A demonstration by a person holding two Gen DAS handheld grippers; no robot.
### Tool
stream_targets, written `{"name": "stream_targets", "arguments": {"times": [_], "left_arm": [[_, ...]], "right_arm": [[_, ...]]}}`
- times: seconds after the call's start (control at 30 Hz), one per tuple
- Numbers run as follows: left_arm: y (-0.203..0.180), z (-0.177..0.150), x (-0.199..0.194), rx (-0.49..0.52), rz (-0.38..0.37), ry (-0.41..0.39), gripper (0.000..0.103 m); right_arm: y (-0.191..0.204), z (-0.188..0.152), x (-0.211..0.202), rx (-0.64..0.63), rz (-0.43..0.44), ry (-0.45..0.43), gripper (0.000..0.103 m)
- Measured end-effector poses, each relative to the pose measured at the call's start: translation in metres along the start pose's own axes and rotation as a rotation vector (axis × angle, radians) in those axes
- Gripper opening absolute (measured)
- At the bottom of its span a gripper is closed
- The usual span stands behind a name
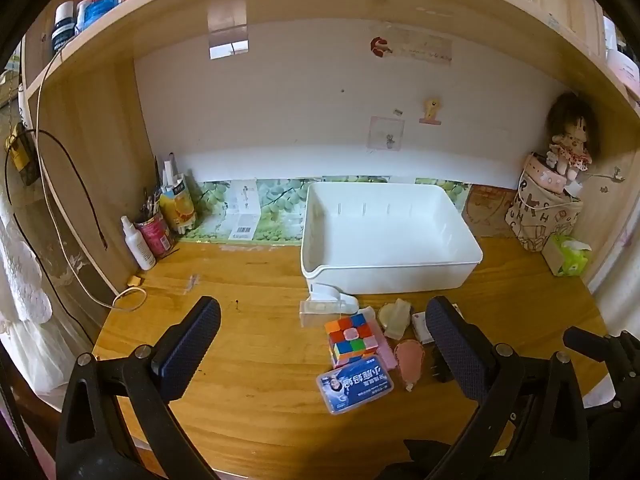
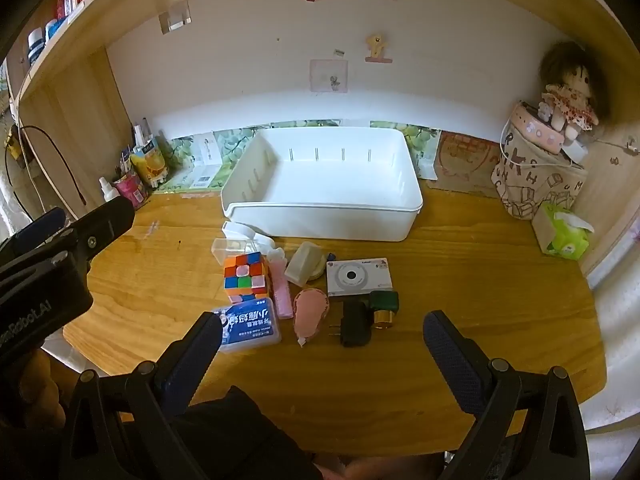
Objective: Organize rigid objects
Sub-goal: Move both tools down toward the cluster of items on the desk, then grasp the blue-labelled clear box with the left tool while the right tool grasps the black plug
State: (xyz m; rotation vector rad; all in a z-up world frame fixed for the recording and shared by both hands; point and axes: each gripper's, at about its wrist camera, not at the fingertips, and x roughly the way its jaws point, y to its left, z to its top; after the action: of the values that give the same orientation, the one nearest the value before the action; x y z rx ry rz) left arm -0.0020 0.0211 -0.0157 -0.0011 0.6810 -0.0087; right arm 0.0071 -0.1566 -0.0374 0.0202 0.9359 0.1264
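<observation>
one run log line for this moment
left gripper open, empty | right gripper open, empty | white bin empty | cube on desk

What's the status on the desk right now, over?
Left gripper open, right gripper open, both empty. White bin empty. Rubik's cube, camera and charger waiting in front. Path clear.

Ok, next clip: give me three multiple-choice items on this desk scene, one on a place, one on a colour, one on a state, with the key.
1. Where does the puzzle cube lie?
A. inside the white bin
B. on the desk in front of the white bin
C. on the shelf

2. What colour is the charger plug?
A. black
B. white
C. red

3. What is in the white bin?
A. the camera
B. the puzzle cube
C. nothing visible

Key: 1 B, the cube sits on the wood before the bin's front wall; 2 A, its body is black; 3 C, the bin's floor shows bare, and the camera is on the desk.
</observation>
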Motion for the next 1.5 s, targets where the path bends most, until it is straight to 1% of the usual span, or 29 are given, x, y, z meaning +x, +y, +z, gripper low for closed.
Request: {"name": "stream_targets", "arguments": {"times": [0.23, 0.33, 0.5, 0.63, 0.77, 0.9, 1.07, 1.23, 1.33, 1.37, 1.5], "left_arm": [[0.013, -0.006, 0.003, 0.005, -0.019, 0.035, 0.102], [0.019, -0.008, 0.001, 0.014, -0.041, 0.02, 0.102], [0.026, -0.007, 0.005, 0.03, -0.082, 0.035, 0.102], [0.019, -0.012, 0.014, 0.063, -0.125, 0.082, 0.102], [0.013, -0.018, 0.028, 0.083, -0.15, 0.163, 0.102], [0.009, -0.026, 0.045, 0.087, -0.167, 0.254, 0.102], [0.005, -0.034, 0.067, 0.094, -0.177, 0.367, 0.102], [-0.001, -0.044, 0.097, 0.086, -0.196, 0.519, 0.102], [-0.005, -0.048, 0.115, 0.063, -0.197, 0.607, 0.102], [-0.006, -0.05, 0.123, 0.045, -0.189, 0.646, 0.102], [-0.009, -0.052, 0.151, -0.029, -0.17, 0.753, 0.102]], "right_arm": [[0.017, -0.008, -0.001, 0.009, -0.029, 0.029, 0.101], [0.026, -0.015, 0.0, 0.022, -0.043, 0.036, 0.101], [0.032, -0.026, 0.0, 0.068, -0.056, 0.058, 0.101], [0.029, -0.035, -0.002, 0.117, -0.077, 0.084, 0.101], [0.02, -0.045, -0.002, 0.185, -0.091, 0.116, 0.101], [0.014, -0.053, 0.001, 0.223, -0.108, 0.141, 0.101], [0.007, -0.058, 0.016, 0.248, -0.093, 0.196, 0.101], [-0.005, -0.058, 0.039, 0.28, -0.064, 0.259, 0.101], [-0.014, -0.055, 0.055, 0.29, -0.063, 0.293, 0.101], [-0.018, -0.053, 0.061, 0.296, -0.065, 0.303, 0.101], [-0.035, -0.045, 0.087, 0.325, -0.046, 0.343, 0.101]]}}
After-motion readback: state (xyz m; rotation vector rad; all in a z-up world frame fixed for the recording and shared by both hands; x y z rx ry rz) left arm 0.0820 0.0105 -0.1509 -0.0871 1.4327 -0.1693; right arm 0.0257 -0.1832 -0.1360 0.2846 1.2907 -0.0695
